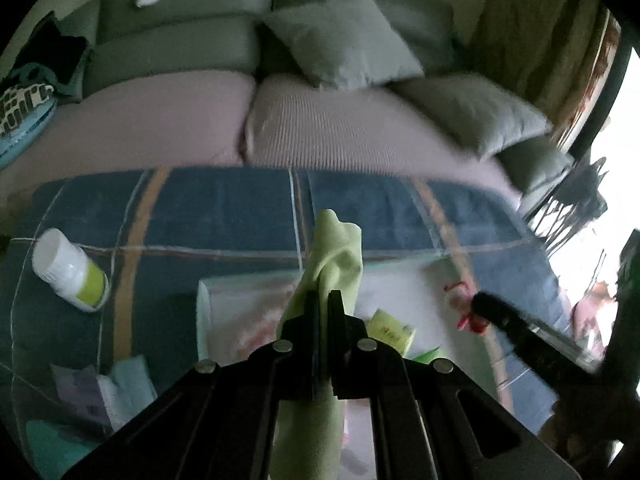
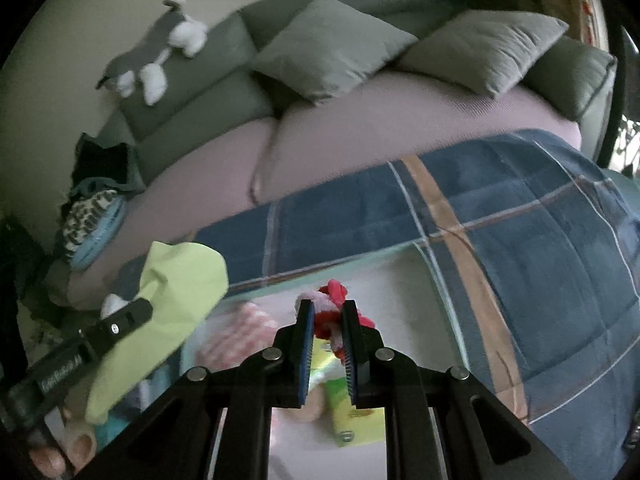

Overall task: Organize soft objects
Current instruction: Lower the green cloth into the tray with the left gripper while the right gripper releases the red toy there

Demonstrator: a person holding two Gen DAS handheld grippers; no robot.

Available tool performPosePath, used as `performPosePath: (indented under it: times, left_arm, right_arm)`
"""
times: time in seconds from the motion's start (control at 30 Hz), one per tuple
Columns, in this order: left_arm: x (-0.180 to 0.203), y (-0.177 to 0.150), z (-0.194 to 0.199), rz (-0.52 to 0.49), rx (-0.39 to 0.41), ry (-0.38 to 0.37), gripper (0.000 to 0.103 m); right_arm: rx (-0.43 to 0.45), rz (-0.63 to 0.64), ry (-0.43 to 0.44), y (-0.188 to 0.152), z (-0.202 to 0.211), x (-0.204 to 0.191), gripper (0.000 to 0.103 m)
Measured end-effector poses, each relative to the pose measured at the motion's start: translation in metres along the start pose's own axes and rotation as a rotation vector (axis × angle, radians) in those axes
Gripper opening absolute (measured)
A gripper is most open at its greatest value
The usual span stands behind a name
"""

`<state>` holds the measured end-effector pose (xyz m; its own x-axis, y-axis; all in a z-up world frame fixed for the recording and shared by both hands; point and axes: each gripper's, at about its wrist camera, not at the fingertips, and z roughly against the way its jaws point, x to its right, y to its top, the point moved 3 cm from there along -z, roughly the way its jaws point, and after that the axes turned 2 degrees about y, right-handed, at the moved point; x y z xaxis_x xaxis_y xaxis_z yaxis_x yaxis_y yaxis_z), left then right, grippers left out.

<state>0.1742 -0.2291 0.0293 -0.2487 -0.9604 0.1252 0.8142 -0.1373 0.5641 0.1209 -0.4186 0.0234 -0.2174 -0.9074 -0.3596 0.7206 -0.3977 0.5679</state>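
Both hands mid-carry: left gripper (image 1: 324,300) jaws clenched on a green cloth (image 1: 336,252), right gripper (image 2: 327,316) jaws grasping a red-and-pink toy (image 2: 332,300); next, likely finding each a place.

Dim rm: grey sofa (image 2: 224,92) w/ cushions (image 2: 332,48), bright window (image 1: 616,120) at right.

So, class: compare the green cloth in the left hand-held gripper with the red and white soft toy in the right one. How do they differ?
The green cloth is one plain colour; the red and white soft toy is two-coloured. The cloth is a thin sheet draping past the left hand-held gripper; the toy is a small lump between the fingers of the right hand-held gripper. Both are soft and gripped above the box.
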Motion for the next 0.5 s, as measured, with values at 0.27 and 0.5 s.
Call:
performPosePath:
  times: [0.27, 0.5]
  left_arm:
    - [-0.003, -0.013, -0.035, 0.031, -0.112, 0.012, 0.005]
    - [-0.006, -0.012, -0.025, 0.048, -0.106, -0.001, 0.038]
  right_arm:
    - [-0.088, -0.009, -0.033, -0.010, -0.033, 0.010, 0.015]
    - [-0.084, 0.006, -0.064, -0.007, -0.028, 0.009, 0.018]
